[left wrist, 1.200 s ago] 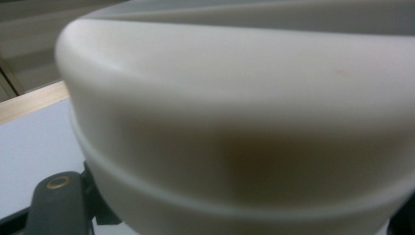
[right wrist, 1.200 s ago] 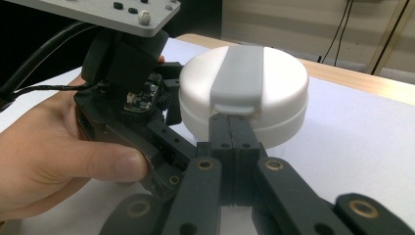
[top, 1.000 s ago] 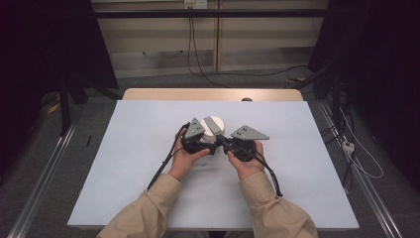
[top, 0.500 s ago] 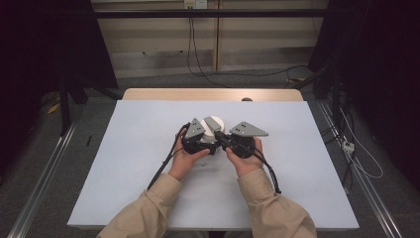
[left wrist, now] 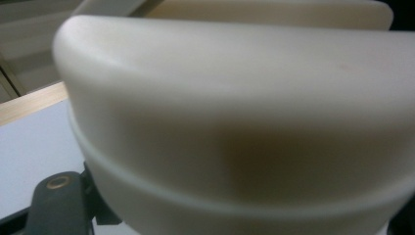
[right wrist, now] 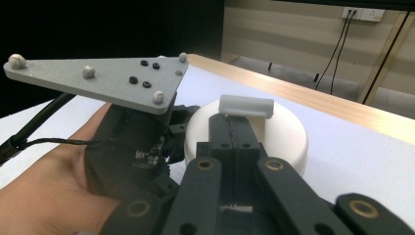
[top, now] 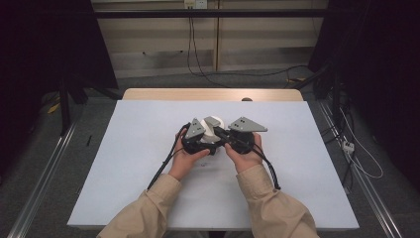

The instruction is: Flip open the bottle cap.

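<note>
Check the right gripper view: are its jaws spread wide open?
No, the right hand-held gripper has its jaws pressed together under the white container's handle.

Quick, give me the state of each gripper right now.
Left gripper: shut on the side of the white round container.
Right gripper: jaws shut together at the white tab on top of the container; whether they pinch it cannot be told.

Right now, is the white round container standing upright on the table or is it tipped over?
Upright. In the right gripper view the white round container sits flat on the table, handle on top.
</note>
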Tool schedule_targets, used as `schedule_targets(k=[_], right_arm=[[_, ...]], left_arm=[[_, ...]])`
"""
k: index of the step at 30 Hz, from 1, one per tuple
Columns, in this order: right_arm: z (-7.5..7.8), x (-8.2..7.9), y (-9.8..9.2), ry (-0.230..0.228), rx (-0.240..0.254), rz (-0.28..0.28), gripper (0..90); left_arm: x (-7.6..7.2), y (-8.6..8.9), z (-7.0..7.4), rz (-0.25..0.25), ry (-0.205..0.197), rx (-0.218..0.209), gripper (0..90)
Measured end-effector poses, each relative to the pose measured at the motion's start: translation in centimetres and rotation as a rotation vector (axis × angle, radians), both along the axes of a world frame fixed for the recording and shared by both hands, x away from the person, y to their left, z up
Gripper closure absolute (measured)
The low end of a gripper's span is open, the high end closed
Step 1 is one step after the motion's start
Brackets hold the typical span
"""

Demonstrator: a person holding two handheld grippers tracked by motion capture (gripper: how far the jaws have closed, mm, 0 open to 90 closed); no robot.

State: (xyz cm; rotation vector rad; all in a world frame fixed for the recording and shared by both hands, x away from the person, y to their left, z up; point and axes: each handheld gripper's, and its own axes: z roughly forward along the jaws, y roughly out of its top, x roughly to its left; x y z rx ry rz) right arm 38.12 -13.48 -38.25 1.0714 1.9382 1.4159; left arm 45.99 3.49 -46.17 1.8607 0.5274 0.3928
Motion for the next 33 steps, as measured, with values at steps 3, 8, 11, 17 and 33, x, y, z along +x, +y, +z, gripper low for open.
schedule_targets(k=[3,8,11,17,33], right_arm=[[0.3,0.2,0.0,-0.007,0.001,-0.002,90.0],[0.6,0.4,0.1,-0.01,-0.006,-0.003,90.0],[0.7,0.5,0.2,-0.01,-0.006,-0.007,90.0],[1.0,0.8,0.4,-0.016,-0.012,-0.007,90.0],[1.4,1.5,0.5,-0.023,-0.01,-0.017,90.0]], left_arm=[[0.0,0.0,0.0,-0.001,-0.001,0.002,18.7],[0.0,0.0,0.0,-0.001,0.001,0.001,18.7],[0.0,0.0,0.0,0.0,0.001,0.001,18.7],[0.0,0.0,0.0,0.007,-0.002,-0.001,18.7],[0.0,0.0,0.0,0.005,0.001,0.002,18.8]])
